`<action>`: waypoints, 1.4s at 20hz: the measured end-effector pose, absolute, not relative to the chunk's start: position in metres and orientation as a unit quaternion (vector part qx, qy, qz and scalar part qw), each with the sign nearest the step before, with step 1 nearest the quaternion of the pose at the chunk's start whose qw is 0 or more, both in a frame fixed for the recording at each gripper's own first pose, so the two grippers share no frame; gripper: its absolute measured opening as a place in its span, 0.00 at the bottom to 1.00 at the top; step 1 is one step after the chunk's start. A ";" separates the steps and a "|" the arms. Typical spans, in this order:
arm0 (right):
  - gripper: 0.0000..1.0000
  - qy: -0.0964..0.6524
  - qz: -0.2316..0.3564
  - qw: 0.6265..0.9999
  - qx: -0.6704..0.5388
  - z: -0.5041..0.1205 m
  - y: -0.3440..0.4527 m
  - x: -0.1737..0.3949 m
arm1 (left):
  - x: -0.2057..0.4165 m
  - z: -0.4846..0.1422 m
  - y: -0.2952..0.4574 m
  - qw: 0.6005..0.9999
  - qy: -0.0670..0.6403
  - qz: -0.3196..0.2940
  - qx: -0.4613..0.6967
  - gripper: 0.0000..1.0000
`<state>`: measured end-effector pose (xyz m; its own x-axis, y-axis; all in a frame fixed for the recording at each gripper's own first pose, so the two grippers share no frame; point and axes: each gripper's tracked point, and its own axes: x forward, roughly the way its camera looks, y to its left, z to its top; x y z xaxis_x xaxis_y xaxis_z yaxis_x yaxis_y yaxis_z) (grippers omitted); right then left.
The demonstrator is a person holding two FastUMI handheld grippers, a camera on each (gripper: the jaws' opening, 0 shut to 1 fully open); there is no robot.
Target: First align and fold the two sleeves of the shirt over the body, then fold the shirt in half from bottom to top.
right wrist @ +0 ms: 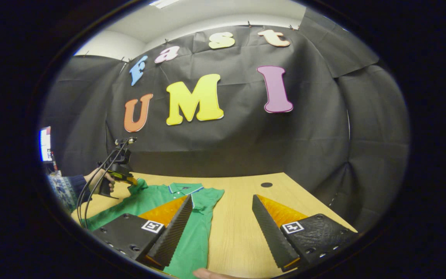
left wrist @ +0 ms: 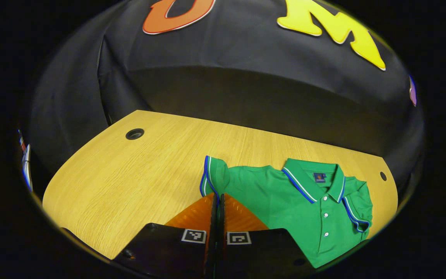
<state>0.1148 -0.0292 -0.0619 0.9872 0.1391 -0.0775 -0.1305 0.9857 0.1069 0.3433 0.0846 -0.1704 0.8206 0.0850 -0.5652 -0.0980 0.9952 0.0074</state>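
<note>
Now left claw (left wrist: pixel 218 201) clamped on shirt (left wrist: pixel 285 201) sleeve (left wrist: pixel 212 174).

Your left gripper view sits low and close over the light wooden bench (left wrist: pixel 130 170), looking along its own claw (left wrist: pixel 218 201) toward the black cloth back wall (left wrist: pixel 246 89), with the green short-sleeved polo shirt (left wrist: pixel 285 197) just ahead and to its right. Your right gripper view rides higher and farther back, facing the same wall (right wrist: pixel 316 128) more squarely, over its own claw (right wrist: pixel 221 217). Both views share the bench (right wrist: pixel 238 224), the shirt (right wrist: pixel 192 240) and the wall; the right gripper view also takes in the other claw (right wrist: pixel 128 180) at its left edge.
</note>
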 end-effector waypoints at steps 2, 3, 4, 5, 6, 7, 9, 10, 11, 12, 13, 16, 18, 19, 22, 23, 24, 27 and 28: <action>0.95 0.041 0.076 0.995 0.054 -0.060 -0.026 0.112 | 0.345 -0.166 0.066 0.956 0.291 0.041 -0.009 0.07; 0.95 0.040 0.079 0.995 0.055 -0.059 -0.026 0.112 | 0.344 -0.164 0.055 0.957 0.288 0.037 -0.012 0.07; 0.93 0.038 0.079 0.995 0.055 -0.059 -0.028 0.112 | 0.345 -0.161 0.048 0.957 0.286 0.036 -0.010 0.07; 0.93 0.037 0.080 0.994 0.057 -0.058 -0.029 0.112 | 0.343 -0.159 0.041 0.958 0.286 0.034 -0.005 0.07; 0.95 0.039 0.081 0.994 0.060 -0.058 -0.028 0.112 | 0.344 -0.157 0.033 0.958 0.284 0.031 -0.001 0.07; 0.95 0.040 0.081 0.994 0.063 -0.059 -0.030 0.112 | 0.343 -0.156 0.024 0.958 0.285 0.027 0.004 0.07; 0.94 0.041 0.073 0.994 0.063 -0.059 -0.035 0.114 | 0.339 -0.156 0.015 0.956 0.290 0.041 0.012 0.07; 0.94 0.042 0.069 0.995 0.062 -0.059 -0.037 0.115 | 0.336 -0.155 0.012 0.955 0.291 0.057 0.021 0.08; 0.94 0.043 0.066 0.995 0.062 -0.058 -0.040 0.114 | 0.336 -0.157 0.008 0.953 0.296 0.065 0.027 0.11; 0.94 0.042 0.064 0.995 0.063 -0.056 -0.041 0.113 | 0.326 -0.156 -0.007 0.951 0.304 0.056 0.026 0.00; 0.94 0.041 0.063 0.995 0.063 -0.053 -0.043 0.111 | 0.319 -0.154 -0.022 0.950 0.310 0.038 0.022 0.49; 0.92 0.035 0.055 0.996 0.056 -0.044 -0.047 0.105 | 0.306 -0.135 -0.044 0.958 0.287 0.014 0.023 0.99; 0.95 0.031 0.053 0.997 0.051 -0.036 -0.043 0.099 | 0.295 -0.113 -0.049 0.964 0.263 0.007 0.023 0.99; 0.95 0.029 0.052 0.997 0.046 -0.032 -0.041 0.095 | 0.288 -0.103 -0.052 0.967 0.253 0.003 0.021 1.00; 0.96 0.019 0.051 0.998 0.031 -0.018 -0.030 0.081 | 0.265 -0.071 -0.048 0.975 0.222 -0.005 0.010 1.00; 0.96 0.019 0.057 0.998 0.025 -0.016 -0.022 0.077 | 0.257 -0.058 -0.043 0.978 0.206 -0.001 0.014 1.00; 0.95 0.021 0.062 0.998 0.017 -0.017 -0.013 0.072 | 0.248 -0.045 -0.033 0.982 0.187 0.008 0.013 1.00; 0.99 0.018 0.061 0.998 -0.004 -0.007 0.002 0.059 | 0.213 -0.024 -0.022 0.986 0.165 -0.007 -0.005 1.00; 0.94 0.016 0.061 0.998 -0.005 -0.004 0.005 0.053 | 0.201 -0.019 -0.014 0.987 0.159 -0.008 -0.005 1.00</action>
